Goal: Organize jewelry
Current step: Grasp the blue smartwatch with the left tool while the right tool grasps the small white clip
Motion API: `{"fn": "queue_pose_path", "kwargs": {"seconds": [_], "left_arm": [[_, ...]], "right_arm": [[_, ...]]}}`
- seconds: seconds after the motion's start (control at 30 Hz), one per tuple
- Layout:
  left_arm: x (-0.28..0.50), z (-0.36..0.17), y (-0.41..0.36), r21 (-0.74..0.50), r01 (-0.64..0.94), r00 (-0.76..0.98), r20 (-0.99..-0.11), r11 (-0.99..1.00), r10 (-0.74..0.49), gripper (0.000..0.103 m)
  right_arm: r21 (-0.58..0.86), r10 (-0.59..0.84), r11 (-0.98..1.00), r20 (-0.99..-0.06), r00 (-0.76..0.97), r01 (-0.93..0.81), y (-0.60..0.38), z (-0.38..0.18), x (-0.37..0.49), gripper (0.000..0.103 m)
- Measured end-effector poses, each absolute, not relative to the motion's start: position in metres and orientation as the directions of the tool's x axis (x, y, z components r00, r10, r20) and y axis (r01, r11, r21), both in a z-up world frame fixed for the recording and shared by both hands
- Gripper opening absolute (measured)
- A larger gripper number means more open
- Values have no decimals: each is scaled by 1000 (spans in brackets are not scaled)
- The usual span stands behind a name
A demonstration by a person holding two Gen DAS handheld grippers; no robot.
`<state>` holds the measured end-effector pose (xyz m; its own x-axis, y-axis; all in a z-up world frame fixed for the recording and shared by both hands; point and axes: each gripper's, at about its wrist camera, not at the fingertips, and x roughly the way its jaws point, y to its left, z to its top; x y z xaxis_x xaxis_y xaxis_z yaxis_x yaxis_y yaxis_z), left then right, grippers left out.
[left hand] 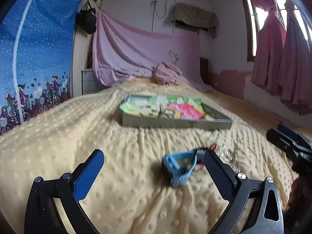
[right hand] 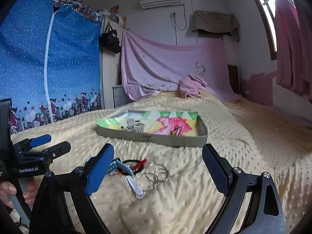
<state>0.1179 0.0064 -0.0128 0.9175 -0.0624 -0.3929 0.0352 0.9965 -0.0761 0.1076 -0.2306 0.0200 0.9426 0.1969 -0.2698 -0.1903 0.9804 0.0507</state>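
Blue watch strap: smeared by motion in the left wrist view; in the right wrist view largely hidden behind the right claw's left finger.
Small pieces in the tray: too small and soft to identify.
Clear item beside the left claw's right finger: blurred, kind undeterminable.
Right claw, left wrist view: cut off by the right edge.
Hand on the left claw's handle: cropped at the left edge.
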Motion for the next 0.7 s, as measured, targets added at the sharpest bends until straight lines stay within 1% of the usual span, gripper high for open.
{"fn": "queue_pose_path", "kwargs": {"seconds": [0.13, 0.27, 0.3, 0.37, 0.4, 0.43, 0.47, 0.5, 0.53, 0.57, 0.63, 0.67, 0.7], "left_arm": [[125, -20, 9, -94, 57, 894, -439, 994, -93, 103], [130, -22, 9, -117, 88, 877, -461, 989, -133, 103], [132, -23, 8, -117, 96, 874, -465, 988, -140, 101], [135, -25, 4, -111, 112, 865, -479, 987, -152, 94], [136, -25, 1, -108, 120, 858, -489, 987, -157, 88], [139, -27, 0, -105, 126, 851, -499, 986, -162, 82], [143, -29, -2, -105, 134, 842, -512, 985, -169, 78], [145, -31, -4, -105, 138, 835, -522, 985, -173, 75], [148, -32, -5, -104, 142, 828, -533, 984, -176, 71], [150, -34, -6, -105, 146, 820, -543, 984, -180, 68], [155, -37, -8, -109, 157, 803, -564, 982, -191, 61], [157, -39, -10, -110, 162, 793, -576, 981, -196, 56], [159, -41, -10, -113, 166, 787, -583, 980, -201, 54]], "right_arm": [[69, 223, 975, -330, 917, -212, -230, 11, 118, 89], [92, 255, 967, -402, 879, -238, -228, -3, 132, 89], [98, 264, 965, -412, 872, -245, -227, -5, 133, 88], [109, 278, 960, -433, 857, -256, -226, -10, 138, 87], [114, 286, 958, -444, 849, -263, -225, -13, 140, 83], [118, 292, 956, -456, 841, -268, -224, -16, 143, 77], [124, 300, 954, -470, 830, -274, -223, -18, 145, 74], [129, 306, 951, -484, 819, -279, -222, -21, 148, 69], [135, 315, 949, -498, 808, -286, -220, -24, 151, 66], [137, 319, 947, -508, 800, -290, -219, -26, 153, 65], [144, 333, 942, -527, 782, -305, -215, -31, 156, 56], [145, 340, 939, -540, 770, -312, -213, -33, 159, 55], [146, 346, 936, -554, 757, -320, -210, -36, 161, 51]]}}
